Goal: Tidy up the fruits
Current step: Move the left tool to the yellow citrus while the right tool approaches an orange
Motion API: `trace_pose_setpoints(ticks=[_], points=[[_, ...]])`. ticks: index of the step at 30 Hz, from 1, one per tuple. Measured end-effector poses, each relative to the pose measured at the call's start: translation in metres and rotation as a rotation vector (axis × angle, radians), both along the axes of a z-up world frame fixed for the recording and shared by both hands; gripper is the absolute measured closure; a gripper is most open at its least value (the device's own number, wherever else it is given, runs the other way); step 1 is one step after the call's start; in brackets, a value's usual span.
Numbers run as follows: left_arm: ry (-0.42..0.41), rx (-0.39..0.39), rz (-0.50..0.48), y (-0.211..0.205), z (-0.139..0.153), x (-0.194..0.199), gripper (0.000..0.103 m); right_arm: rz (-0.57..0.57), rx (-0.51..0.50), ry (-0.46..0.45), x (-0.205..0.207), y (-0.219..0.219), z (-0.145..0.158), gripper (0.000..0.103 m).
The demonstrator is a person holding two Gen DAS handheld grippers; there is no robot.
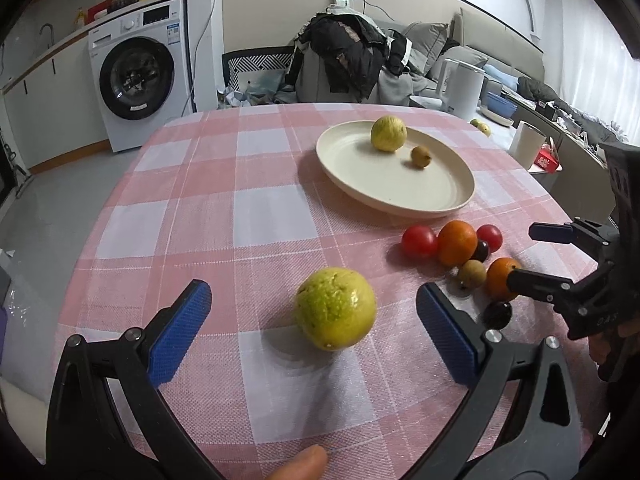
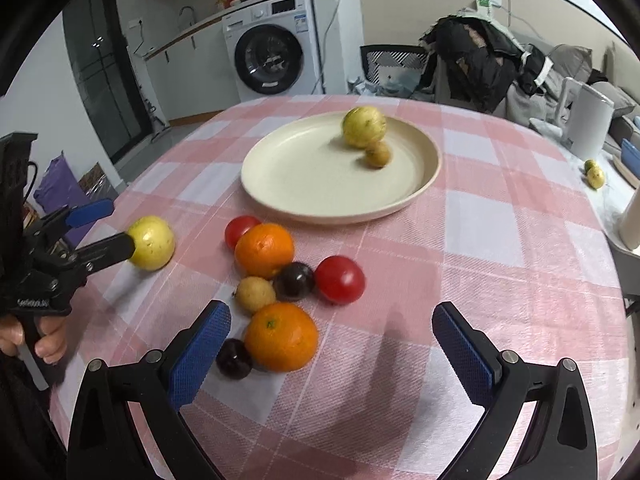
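Meanwhile the left tool [image 1: 314, 336] gapes wide around a yellow-green fruit [image 1: 335, 314] on the counter [image 1: 208, 208], gripping nothing; the right tool [image 2: 332, 350] hangs wide open, empty, near an orange [image 2: 281, 337]

I note one guava [image 1: 335, 309] between my left gripper's [image 1: 314, 332] fingers; plate [image 1: 440, 196] ahead-right holding two fruits; remaining fruit cluster [image 2: 276, 284] ahead-left of right gripper [image 2: 332, 354].

Two fruits [image 2: 366, 136] on cream plate [image 2: 304, 196] — eight more [image 2: 280, 280] loose beside it
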State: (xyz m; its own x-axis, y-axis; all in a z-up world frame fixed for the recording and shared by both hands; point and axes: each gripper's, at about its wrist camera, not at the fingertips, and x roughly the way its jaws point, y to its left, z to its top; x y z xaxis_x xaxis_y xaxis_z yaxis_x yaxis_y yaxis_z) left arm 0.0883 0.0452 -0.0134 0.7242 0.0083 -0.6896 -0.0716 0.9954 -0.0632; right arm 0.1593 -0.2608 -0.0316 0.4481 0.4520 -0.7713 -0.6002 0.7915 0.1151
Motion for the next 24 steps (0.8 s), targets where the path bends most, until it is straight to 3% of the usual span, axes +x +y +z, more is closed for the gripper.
trace_pose_setpoints(ticks=[13,18,20,24], points=[[0.027,0.002,0.007,0.001,-0.011,0.008,0.001,0.035,-0.016,0.042,0.000,-0.001,-0.008,0.001],[0.032,0.002,0.007,0.002,-0.013,0.009,0.001,0.057,0.029,0.067,-0.001,-0.002,-0.008,0.009],[0.033,0.004,0.008,0.002,-0.013,0.010,0.001,0.062,0.035,0.079,0.000,-0.001,-0.009,0.017],[0.034,0.015,0.007,0.000,-0.014,0.010,0.001,0.069,0.044,0.091,0.001,-0.002,-0.010,0.019]])
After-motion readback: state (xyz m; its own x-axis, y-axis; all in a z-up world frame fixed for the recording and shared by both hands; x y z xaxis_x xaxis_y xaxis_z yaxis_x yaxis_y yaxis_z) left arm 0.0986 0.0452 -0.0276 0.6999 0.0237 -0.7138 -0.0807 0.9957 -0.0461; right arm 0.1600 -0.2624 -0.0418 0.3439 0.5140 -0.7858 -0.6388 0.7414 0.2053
